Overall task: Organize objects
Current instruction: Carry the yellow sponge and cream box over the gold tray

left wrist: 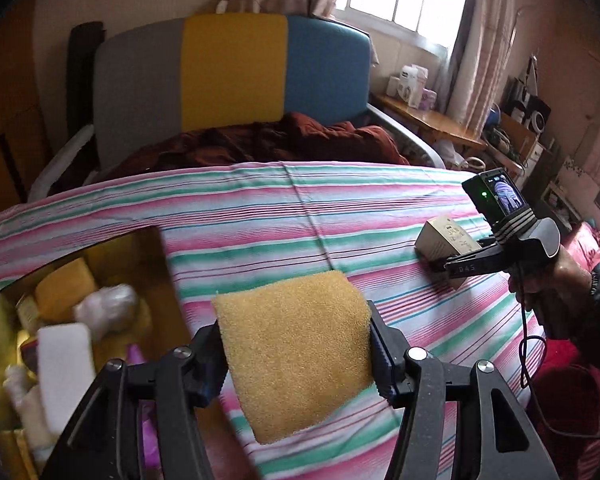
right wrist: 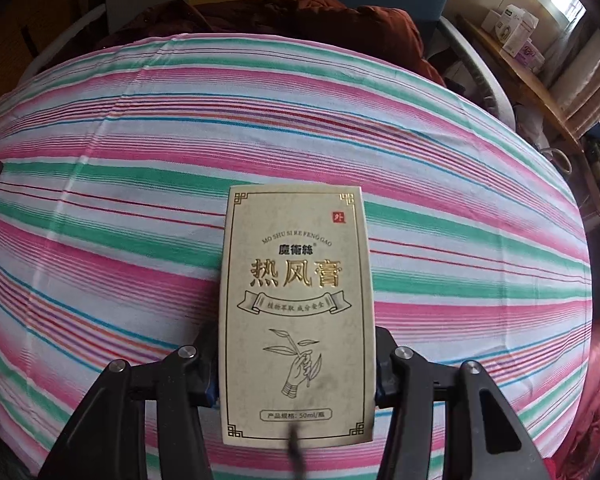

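The left hand-held gripper [left wrist: 296, 354] is squeezing the yellow sponge [left wrist: 294, 350] above the bed [left wrist: 340, 208], beside the gold box [left wrist: 152, 256]; the right hand-held gripper [right wrist: 296, 364] is clamping the carton [right wrist: 296, 312]. The soft sponge risks slipping free short of that box.

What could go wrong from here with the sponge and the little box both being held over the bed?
1. The left claw pinches the yellow sponge only at its sides; the soft foam could squeeze out and drop short of the gold box.
2. That gold box already looks crowded, so the sponge may not sit inside.
3. The right claw grips the cream carton near its lower half, so it could tilt or slip onto the striped sheet.
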### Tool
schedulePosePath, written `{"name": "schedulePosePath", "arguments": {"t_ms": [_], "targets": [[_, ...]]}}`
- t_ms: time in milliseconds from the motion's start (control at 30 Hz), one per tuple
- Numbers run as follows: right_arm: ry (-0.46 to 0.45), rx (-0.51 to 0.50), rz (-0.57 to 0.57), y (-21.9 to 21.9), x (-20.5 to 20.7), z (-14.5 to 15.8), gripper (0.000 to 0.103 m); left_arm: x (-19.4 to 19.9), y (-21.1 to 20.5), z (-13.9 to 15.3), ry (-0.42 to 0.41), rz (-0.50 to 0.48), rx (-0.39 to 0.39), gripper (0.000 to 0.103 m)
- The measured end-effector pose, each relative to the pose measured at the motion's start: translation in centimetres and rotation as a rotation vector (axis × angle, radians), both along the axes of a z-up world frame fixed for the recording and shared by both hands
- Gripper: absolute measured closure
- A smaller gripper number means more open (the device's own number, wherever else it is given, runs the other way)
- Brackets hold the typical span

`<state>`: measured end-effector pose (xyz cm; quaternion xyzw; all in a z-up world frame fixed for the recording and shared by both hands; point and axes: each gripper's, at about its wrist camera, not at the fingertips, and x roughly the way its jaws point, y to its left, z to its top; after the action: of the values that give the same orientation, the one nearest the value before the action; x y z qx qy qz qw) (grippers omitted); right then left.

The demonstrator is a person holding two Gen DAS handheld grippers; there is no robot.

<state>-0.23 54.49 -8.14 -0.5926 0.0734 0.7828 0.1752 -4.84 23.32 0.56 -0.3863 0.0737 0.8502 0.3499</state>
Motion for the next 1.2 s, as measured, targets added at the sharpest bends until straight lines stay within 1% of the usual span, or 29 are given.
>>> {"name": "schedulePosePath", "arguments": {"t_ms": [67, 233, 333, 467, 533, 600, 800, 967, 1067, 1200], "targets": [[0.028, -0.008, 0.012, -1.7, -0.1, 0.8, 0.051, 0.1, -1.6, 0.1, -0.001, 0.024, 0.008, 0.043], [0.161, -0.077, 0.05, -6.5, -0.5, 4.3, 0.051, 0.1, -5.5, 0.3, 0.004, 0.091, 0.022, 0.043], [0.239, -0.1, 0.088, -10.5, -1.2, 6.8, 0.051, 0.1, -7.7, 0.5, 0.02, 0.134, 0.03, 0.043], [0.333, -0.129, 0.14, -15.9, -1.0, 9.5, 0.051, 0.3, -10.7, 0.7, 0.031, 0.192, 0.044, 0.043], [0.373, -0.133, 0.159, -18.7, -1.1, 10.6, 0.051, 0.4, -12.4, 0.8, 0.037, 0.224, 0.052, 0.042], [0.398, -0.155, 0.184, -20.5, -1.5, 10.9, 0.051, 0.6, -13.9, 1.0, 0.045, 0.253, 0.058, 0.042], [0.421, -0.206, 0.262, -26.4, -1.8, 10.7, 0.051, 0.7, -18.9, 0.6, 0.049, 0.358, 0.061, 0.042], [0.403, -0.236, 0.325, -30.1, -2.0, 9.7, 0.051, 0.7, -22.9, -0.7, 0.028, 0.445, 0.054, 0.042], [0.375, -0.246, 0.352, -31.9, -2.6, 8.7, 0.051, 0.6, -24.4, -1.4, 0.007, 0.484, 0.06, 0.042], [0.347, -0.236, 0.365, -32.9, -3.1, 7.6, 0.051, 0.4, -24.6, -1.9, 0.002, 0.491, 0.056, 0.042]]}}
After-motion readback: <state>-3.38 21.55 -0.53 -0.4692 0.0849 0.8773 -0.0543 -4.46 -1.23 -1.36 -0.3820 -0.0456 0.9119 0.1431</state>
